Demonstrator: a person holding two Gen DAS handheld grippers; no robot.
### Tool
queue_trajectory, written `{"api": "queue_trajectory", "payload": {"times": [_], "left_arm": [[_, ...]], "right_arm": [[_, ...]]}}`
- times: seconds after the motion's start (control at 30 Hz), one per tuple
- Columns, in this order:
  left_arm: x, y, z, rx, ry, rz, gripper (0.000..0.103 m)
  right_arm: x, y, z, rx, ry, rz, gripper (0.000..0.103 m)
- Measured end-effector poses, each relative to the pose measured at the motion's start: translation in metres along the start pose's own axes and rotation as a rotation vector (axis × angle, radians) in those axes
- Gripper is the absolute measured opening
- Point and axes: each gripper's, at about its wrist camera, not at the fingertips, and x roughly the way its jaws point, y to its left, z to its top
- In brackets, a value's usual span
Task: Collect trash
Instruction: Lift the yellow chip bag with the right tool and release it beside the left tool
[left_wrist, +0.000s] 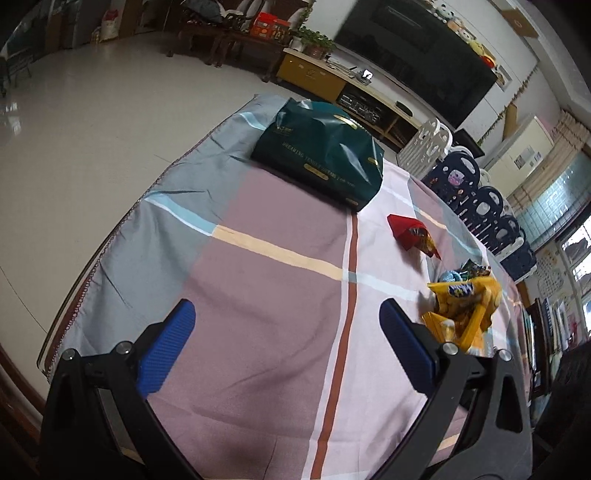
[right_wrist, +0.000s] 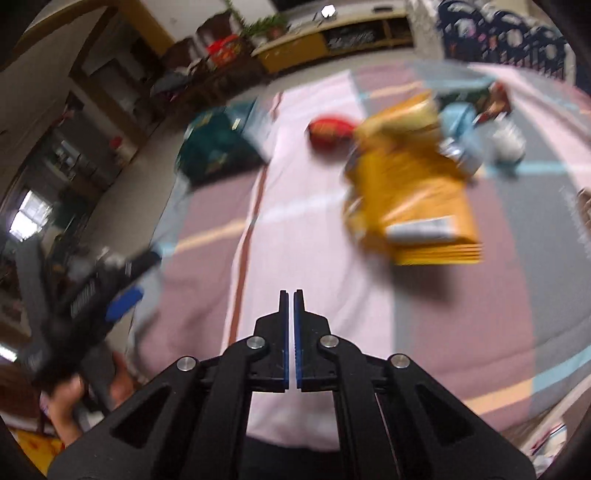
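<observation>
left claw (left_wrist: 286, 325) wide, right claw (right_wrist: 291, 295) closed empty; green bag (left_wrist: 321, 155) reads "dreaming".

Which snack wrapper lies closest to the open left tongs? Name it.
The yellow snack bag, just beyond the left tongs; the red wrapper lies farther off.

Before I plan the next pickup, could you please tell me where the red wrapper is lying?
In the left wrist view, the red wrapper lies on the tablecloth, between the dark green bag and the yellow snack bag.

Pale glossy floor (left_wrist: 92, 110) at 10 o'clock; yellow-fronted low cabinet (left_wrist: 314, 75) at 12; large dark screen (left_wrist: 417, 55) at 1; daylit window (left_wrist: 554, 195) at 3.
</observation>
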Motion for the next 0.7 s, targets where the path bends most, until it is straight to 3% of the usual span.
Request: {"api": "queue_trajectory", "payload": {"times": [0.07, 0.17, 0.2, 0.23, 0.3, 0.33, 0.47, 0.57, 0.6, 0.63, 0.67, 0.7], "left_arm": [[0.003, 0.004, 0.0, -0.023, 0.019, -0.006, 0.099], [0.004, 0.003, 0.0, -0.02, 0.022, -0.006, 0.099], [0.004, 0.001, -0.001, -0.012, 0.022, -0.005, 0.099], [0.004, -0.001, -0.001, -0.003, 0.023, -0.002, 0.099], [0.005, -0.005, -0.002, 0.018, 0.028, 0.002, 0.099], [0.006, -0.006, -0.002, 0.025, 0.029, 0.003, 0.099], [0.007, -0.009, -0.002, 0.042, 0.03, 0.007, 0.099], [0.007, -0.009, -0.002, 0.039, 0.031, 0.008, 0.099], [0.007, -0.008, -0.002, 0.036, 0.031, 0.008, 0.099], [0.007, -0.007, -0.002, 0.033, 0.03, 0.008, 0.099], [0.007, -0.006, -0.002, 0.028, 0.028, 0.008, 0.099], [0.006, -0.005, -0.001, 0.023, 0.024, 0.01, 0.099]], "right_arm": [[0.003, 0.005, -0.011, -0.001, 0.04, 0.019, 0.004], [-0.018, 0.003, -0.012, 0.005, -0.052, -0.024, 0.021], [-0.03, -0.002, -0.007, 0.018, -0.113, -0.074, 0.044], [-0.044, -0.007, -0.002, 0.051, -0.195, -0.163, 0.079], [-0.061, -0.019, 0.009, 0.114, -0.325, -0.282, 0.097], [-0.063, -0.025, 0.016, 0.128, -0.352, -0.324, 0.097], [-0.033, -0.041, 0.054, 0.08, -0.274, -0.439, 0.097], [-0.01, -0.041, 0.061, 0.009, -0.231, -0.436, 0.094], [-0.004, -0.039, 0.06, -0.011, -0.222, -0.435, 0.079], [0.001, -0.036, 0.06, -0.029, -0.207, -0.428, 0.057], [0.007, -0.033, 0.058, -0.044, -0.183, -0.396, 0.049], [0.011, -0.031, 0.056, -0.048, -0.163, -0.355, 0.032]]}}
